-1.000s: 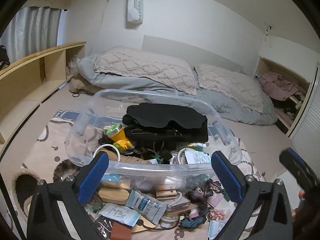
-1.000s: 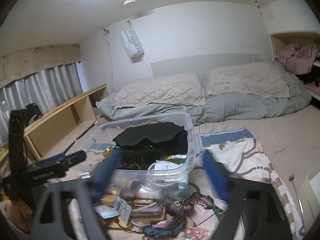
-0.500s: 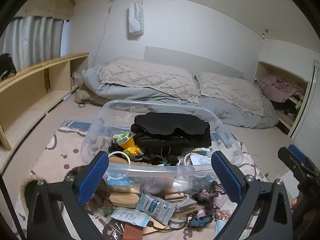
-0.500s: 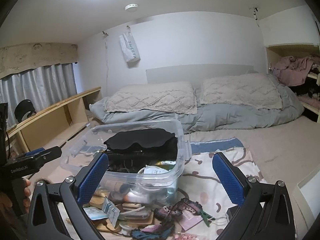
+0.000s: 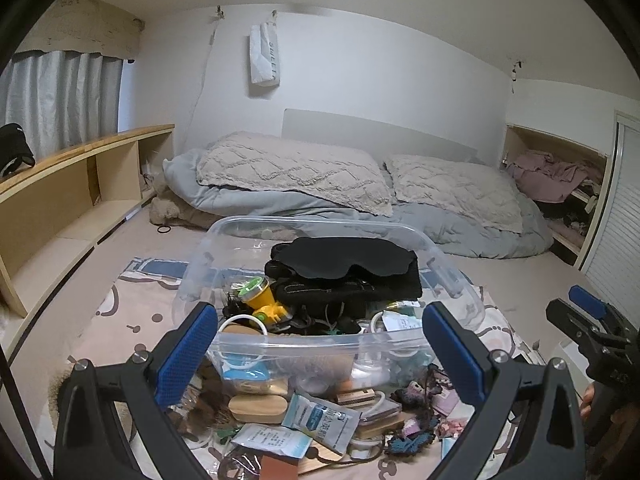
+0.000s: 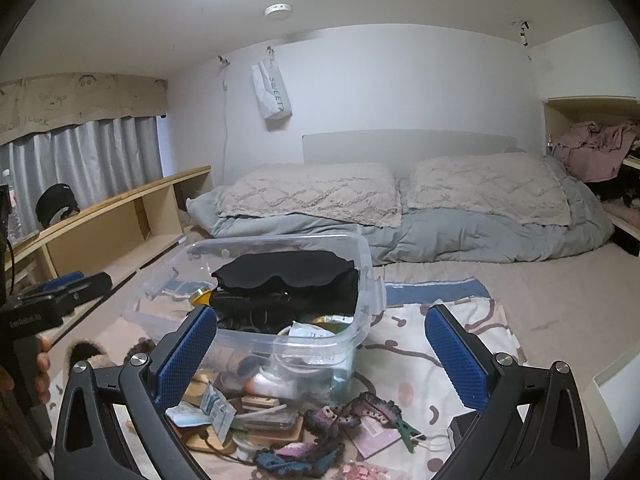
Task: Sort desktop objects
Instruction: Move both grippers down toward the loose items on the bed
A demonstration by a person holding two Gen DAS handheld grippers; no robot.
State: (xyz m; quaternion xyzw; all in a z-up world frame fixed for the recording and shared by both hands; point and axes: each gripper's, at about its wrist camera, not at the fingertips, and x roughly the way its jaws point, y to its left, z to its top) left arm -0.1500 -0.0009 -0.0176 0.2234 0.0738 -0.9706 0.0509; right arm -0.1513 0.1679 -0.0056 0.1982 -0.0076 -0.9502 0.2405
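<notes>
Both grippers hang above the patterned blanket (image 6: 448,336) with their jaws spread wide and nothing between them. The left gripper (image 5: 320,354) faces the clear plastic bin (image 5: 448,276), which holds a black cloth (image 5: 344,260) and a yellow headlamp (image 5: 262,300) (possibly a toy). The right gripper (image 6: 320,356) sits to the bin's right. Sachets (image 5: 322,420), a wooden box (image 5: 256,406) and crocheted pieces (image 6: 298,456) lie scattered in front of the bin
</notes>
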